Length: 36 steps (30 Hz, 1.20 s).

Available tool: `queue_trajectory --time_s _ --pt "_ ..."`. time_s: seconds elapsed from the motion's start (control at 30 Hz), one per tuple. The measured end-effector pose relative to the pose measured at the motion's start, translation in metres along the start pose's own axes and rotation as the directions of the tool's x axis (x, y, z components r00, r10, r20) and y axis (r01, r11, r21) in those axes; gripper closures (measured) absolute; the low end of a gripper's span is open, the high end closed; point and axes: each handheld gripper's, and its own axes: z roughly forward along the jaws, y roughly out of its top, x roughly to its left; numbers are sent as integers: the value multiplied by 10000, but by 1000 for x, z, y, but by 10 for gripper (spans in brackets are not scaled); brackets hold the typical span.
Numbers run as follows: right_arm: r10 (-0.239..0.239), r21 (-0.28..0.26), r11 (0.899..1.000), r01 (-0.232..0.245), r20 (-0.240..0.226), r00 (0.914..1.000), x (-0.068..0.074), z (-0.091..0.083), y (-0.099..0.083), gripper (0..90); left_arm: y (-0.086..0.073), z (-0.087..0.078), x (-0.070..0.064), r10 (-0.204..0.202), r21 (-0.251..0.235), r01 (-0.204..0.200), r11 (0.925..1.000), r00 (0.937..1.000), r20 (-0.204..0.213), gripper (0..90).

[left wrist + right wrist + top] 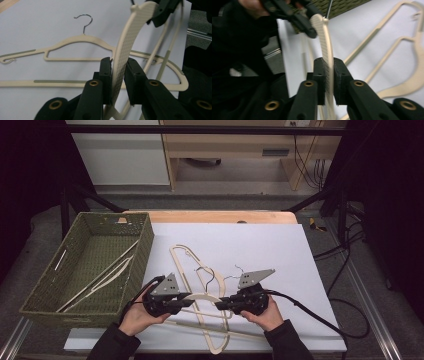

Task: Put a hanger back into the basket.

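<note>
Two tongs grip one cream hanger (202, 298) at the near edge of the tabletop (280, 255), each clamped on an opposite shoulder of its arch. From the left tongs (117, 72), the jaws press flat against a dimpled, textured cream strip that rises between them to the other tongs at the top of that view; behind it a second hanger (75, 45) lies flat on the white sheet, its wire hook (85, 21) pointing away. From the right tongs (328, 75), the jaws pinch the same pitted strip, which curves up to the left tongs (297, 15) and the hand (252, 6) that holds them. The high view adds what neither close view gives: both hands low at the front, the left hand (137, 315) and right hand (267, 315) turned inward so the tongs face each other, and more hangers spread on the sheet beyond. Farther left, a green woven basket (145, 245) holds a few cream hangers (100, 277).
</note>
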Motion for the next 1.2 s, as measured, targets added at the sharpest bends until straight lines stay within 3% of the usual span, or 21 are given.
queue_trajectory --time_s 0.07,0.13,0.27,0.4,0.57,0.63,0.7,0.83,1.0,1.2 --pt "-201 -141 9997 207 374 9991 1 -2 1 765 1 0 -3 -45 -37 45 10000 10000 48 790" --pt "-129 -279 9995 141 428 9990 1 -5 2 701 2 0 -5 98 -8 -98 10000 9999 76 801" --pt "-294 -514 9981 339 851 9959 1 -7 2 639 3 0 -9 -50 -117 54 9999 9994 332 827" --pt "-361 -638 9970 436 1146 9928 2 -7 2 549 5 0 -15 60 -241 -46 9997 9982 600 855" --pt "-257 -993 9942 405 1458 9890 3 -14 4 413 5 -1 -17 -7 -379 14 9993 9998 188 866" --pt "-186 -1416 9889 449 1817 9832 4 -22 5 349 5 -5 -15 -259 -582 257 9980 9997 -18 866" --pt "-241 -1840 9805 692 2373 9711 3 -32 4 272 5 -9 -14 -464 -810 441 9957 9986 -263 866" --pt "210 -2224 9737 505 3078 9512 -5 -48 -2 176 7 -21 -11 -785 -1296 687 9892 9943 -719 865" --pt "734 -2482 9685 175 3523 9330 -13 -64 -12 118 12 -42 -11 -1070 -2015 795 9763 9858 -1296 865" --pt "1178 -2836 9589 -33 3877 9142 -17 -79 -19 85 19 -67 -14 -986 -2521 528 9663 9800 -1729 865"
